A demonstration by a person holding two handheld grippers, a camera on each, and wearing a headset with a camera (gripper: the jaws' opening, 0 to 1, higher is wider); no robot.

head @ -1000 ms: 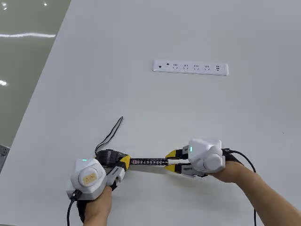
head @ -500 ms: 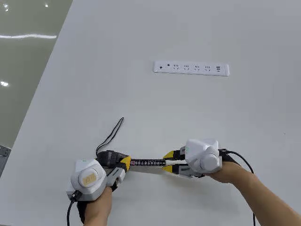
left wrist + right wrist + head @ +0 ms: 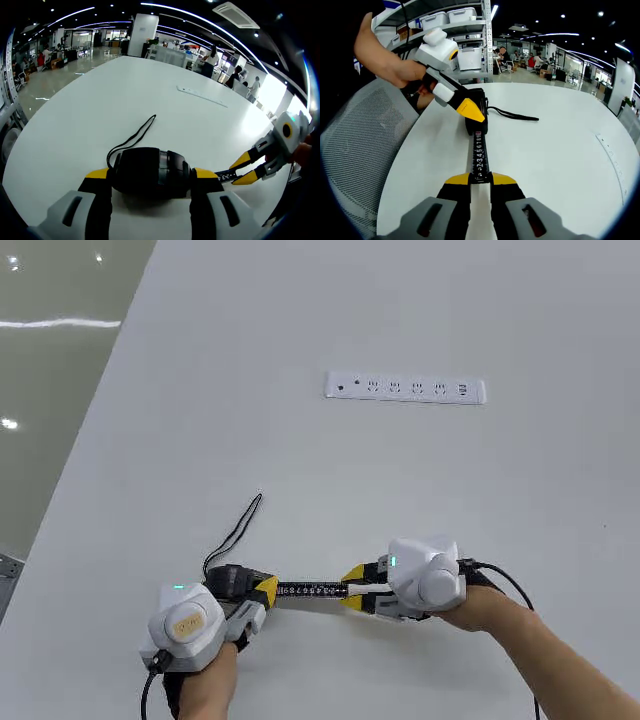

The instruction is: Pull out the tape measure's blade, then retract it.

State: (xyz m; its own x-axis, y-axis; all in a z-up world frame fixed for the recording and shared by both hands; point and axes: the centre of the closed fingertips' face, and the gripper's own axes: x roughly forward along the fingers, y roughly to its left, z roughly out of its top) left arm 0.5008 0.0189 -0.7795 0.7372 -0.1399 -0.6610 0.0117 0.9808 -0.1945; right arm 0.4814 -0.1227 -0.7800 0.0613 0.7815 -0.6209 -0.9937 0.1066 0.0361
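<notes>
Black plastic tape measure case [image 3: 230, 580] lies on the white table [image 3: 300, 440] in the head view, my right forearm [image 3: 565, 675] angling in low. Left gripper view: my left gripper [image 3: 150, 175] clamps it. Right gripper view: my right gripper [image 3: 480, 178] pinches the numbered blade [image 3: 479, 150] by its tip.

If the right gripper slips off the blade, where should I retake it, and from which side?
Probably at the blade's free end, coming in along its length from the side opposite the case, as the right gripper does now. The blade runs straight out from the case, which the left gripper clamps, so that end is the open one.
</notes>
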